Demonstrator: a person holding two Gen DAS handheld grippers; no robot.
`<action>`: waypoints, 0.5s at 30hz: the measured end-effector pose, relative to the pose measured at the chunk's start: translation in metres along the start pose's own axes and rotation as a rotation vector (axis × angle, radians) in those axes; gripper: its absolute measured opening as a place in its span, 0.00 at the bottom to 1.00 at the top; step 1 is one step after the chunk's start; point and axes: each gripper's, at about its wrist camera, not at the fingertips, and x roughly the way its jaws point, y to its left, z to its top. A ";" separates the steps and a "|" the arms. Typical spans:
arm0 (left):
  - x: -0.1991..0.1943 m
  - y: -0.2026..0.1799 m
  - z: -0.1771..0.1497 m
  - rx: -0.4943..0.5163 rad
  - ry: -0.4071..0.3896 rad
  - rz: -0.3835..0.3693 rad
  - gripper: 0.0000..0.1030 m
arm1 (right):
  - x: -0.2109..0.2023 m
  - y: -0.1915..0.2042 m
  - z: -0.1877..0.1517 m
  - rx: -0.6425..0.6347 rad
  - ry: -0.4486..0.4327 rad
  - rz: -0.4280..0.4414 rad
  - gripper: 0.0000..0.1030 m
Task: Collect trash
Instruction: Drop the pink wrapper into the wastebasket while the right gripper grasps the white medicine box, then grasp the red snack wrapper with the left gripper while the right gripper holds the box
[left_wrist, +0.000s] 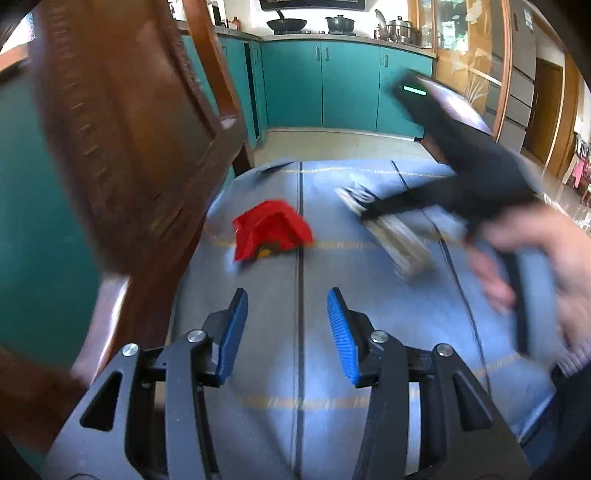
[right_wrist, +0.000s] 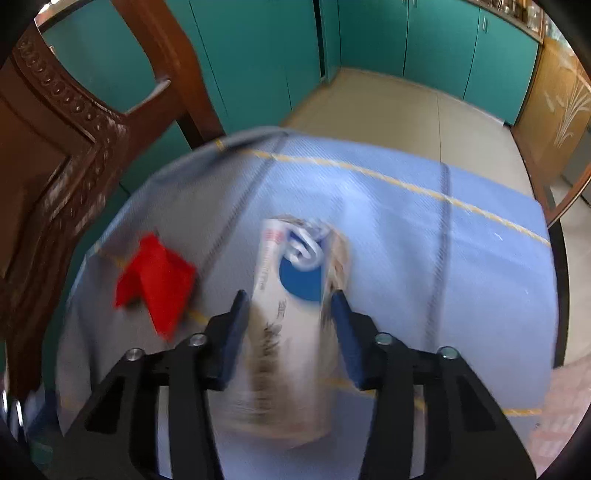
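Two blue pads of the right gripper (right_wrist: 290, 306) flank a white carton (right_wrist: 291, 314) with a blue disc and dark lettering on it; the jaws sit against both of its sides, gripping it, though motion blur softens the contact line. That carton lies lengthwise on the blue cloth (right_wrist: 424, 240) covering the surface, its far end pointing away from the camera. To its left, well apart from it, a crumpled red wrapper (right_wrist: 157, 282) rests on the same cloth near the edge.

From the left wrist camera, the left gripper (left_wrist: 288, 314) hangs over bare cloth with its jaws parted and nothing between them. Ahead of it and slightly left lies the red wrapper, with a bit of yellow showing under its near edge. Further right, the right gripper appears as a dark blurred shape reaching down to the pale carton, a hand (left_wrist: 535, 258) wrapped round its handle.

A carved wooden chair (left_wrist: 122, 140) stands close on the left. Teal cabinets (left_wrist: 347, 85) line the far wall beyond a pale tiled floor (right_wrist: 388, 110).
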 end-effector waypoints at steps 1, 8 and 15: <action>0.009 -0.003 0.011 0.004 0.005 0.007 0.46 | -0.006 -0.011 -0.008 0.002 0.010 0.002 0.44; 0.073 -0.028 0.067 0.030 0.066 0.173 0.78 | -0.039 -0.038 -0.066 -0.003 0.004 0.049 0.45; 0.115 -0.032 0.063 0.080 0.161 0.280 0.77 | -0.048 -0.035 -0.085 -0.042 -0.009 0.054 0.46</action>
